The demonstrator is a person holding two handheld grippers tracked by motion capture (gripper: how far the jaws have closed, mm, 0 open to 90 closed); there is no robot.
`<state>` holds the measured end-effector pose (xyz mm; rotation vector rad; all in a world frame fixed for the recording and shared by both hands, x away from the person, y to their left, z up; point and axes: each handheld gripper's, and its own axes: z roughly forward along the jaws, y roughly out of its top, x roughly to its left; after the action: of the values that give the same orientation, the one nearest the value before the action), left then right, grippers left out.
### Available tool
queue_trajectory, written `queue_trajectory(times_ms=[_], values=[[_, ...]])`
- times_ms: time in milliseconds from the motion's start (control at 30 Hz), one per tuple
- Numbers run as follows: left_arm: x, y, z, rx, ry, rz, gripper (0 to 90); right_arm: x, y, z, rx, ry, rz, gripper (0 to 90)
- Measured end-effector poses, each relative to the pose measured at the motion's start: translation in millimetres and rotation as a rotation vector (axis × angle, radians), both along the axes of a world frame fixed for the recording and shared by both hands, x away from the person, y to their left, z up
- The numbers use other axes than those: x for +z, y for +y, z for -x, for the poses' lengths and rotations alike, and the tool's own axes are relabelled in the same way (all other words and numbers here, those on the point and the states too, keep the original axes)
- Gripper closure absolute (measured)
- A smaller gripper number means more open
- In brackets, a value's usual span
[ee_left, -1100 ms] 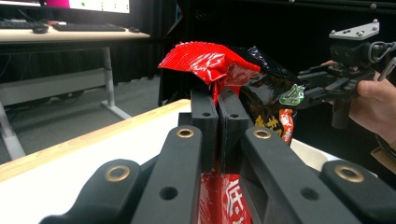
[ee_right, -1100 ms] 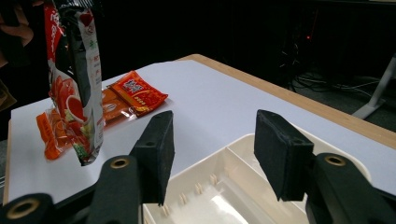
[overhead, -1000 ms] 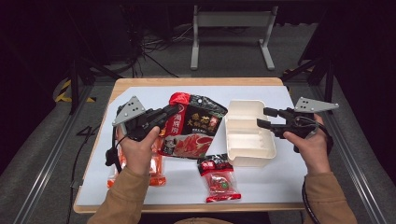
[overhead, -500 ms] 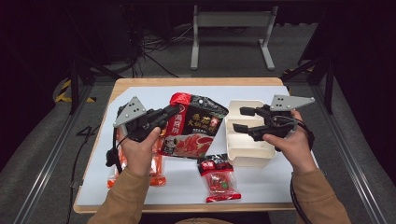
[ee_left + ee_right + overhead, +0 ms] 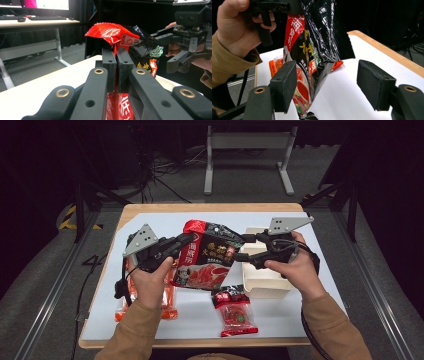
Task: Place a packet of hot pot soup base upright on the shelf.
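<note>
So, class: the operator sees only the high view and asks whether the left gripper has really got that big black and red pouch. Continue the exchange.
Observer: Yes. In the left gripper view the left gripper is shut on the pouch, pinching its red top edge.
Operator: Is the right gripper gripping too?
Observer: No. In the right gripper view the right gripper is open, and the pouch's lower corner hangs between its pads unpressed.

Bench point(image 5: 150, 320) lit bright from overhead, room beyond it dark. Glare on foil pouch point(image 5: 322, 30). Tool views soft w/ slight blur up close.
</note>
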<state>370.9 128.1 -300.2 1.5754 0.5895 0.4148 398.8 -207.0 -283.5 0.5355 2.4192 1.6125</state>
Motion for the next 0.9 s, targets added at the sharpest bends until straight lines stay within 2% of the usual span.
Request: queue_trajectory(times_ms=[300, 900], values=[[-0.6, -0.6, 0.1, 0.001, -0.001, 0.003, 87.6, -1.7, 12.5, -4.7, 0.021, 0.018, 0.000, 36.2], [-1.5, -4.2, 1.1, -0.022, 0.000, 0.000, 87.4, -4.1, 29.8, -12.5, 0.056, 0.056, -0.018, 61.4]])
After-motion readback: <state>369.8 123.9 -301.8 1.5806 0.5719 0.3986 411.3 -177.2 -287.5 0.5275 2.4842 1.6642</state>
